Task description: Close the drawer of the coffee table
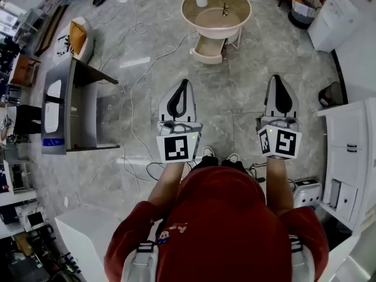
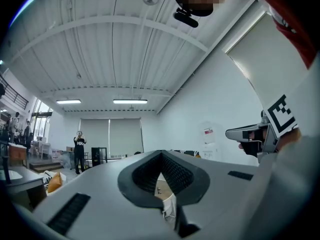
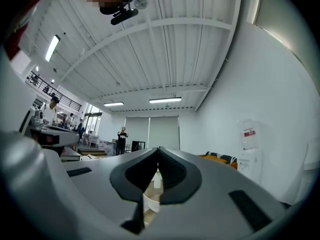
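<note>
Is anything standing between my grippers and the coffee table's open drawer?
Nothing solid. Open floor lies between the left gripper, the right gripper and the open drawer; only thin cables trail across it.

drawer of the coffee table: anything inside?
The drawer is pulled out toward the person, and the part that shows looks empty. Its back end sits under the coffee table top, so that part cannot be checked.

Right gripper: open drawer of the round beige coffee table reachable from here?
Probably not yet. The right gripper is well short of the open beige drawer; only grey marble floor lies between, so stepping closer should do.
</note>
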`<state>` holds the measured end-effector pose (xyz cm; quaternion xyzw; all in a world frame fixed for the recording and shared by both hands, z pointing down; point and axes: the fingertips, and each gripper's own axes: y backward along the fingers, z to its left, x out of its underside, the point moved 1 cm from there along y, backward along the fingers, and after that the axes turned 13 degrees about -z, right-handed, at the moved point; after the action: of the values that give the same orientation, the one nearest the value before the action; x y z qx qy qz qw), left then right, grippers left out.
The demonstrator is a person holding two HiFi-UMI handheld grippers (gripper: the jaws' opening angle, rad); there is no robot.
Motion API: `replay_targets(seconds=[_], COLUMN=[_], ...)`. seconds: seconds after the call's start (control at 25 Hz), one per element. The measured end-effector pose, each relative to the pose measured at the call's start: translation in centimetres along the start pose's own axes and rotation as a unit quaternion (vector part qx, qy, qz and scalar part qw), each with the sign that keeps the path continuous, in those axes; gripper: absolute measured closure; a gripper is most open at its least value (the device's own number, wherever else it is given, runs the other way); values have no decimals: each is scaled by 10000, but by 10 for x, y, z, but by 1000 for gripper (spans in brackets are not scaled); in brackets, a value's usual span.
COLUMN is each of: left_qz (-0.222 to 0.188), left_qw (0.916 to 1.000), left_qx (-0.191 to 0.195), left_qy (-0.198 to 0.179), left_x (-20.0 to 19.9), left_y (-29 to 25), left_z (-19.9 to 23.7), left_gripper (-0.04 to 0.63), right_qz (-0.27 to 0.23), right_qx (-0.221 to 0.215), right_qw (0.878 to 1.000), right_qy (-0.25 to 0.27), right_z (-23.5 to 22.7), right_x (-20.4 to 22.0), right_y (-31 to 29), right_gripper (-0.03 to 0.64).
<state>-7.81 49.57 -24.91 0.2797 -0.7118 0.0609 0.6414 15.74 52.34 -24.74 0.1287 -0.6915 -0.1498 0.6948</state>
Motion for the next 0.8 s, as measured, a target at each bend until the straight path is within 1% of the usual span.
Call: replay_targets(seconds=[0.16,0.32,0.48,0.68,0.8], left_qz=[-15,-50,-73,-70,-50], left_qw=[10000,9999,9998,9995,9993], left_qx=[-41,-106,-113,-73,-34], left_qy=[9,49,112,296,376], left_x=[1,5,14,27,32], left_y=[9,19,27,31,27], left_z=[18,42,69,86,95], left_gripper=[588,588,588,588,588], right_qz=[15,-13,-56,17,84], right_qx=[60,62,-61,57,47], right_qw=[10000,9998,9999,10000,10000], right_qy=[-38,-192,-81,-73,5], right_z=[20,43,73,94,101], right_x=[3,8,11,15,19], right_y=[-3,-9,-16,-20,-26], right_gripper=[595,595,595,594,594])
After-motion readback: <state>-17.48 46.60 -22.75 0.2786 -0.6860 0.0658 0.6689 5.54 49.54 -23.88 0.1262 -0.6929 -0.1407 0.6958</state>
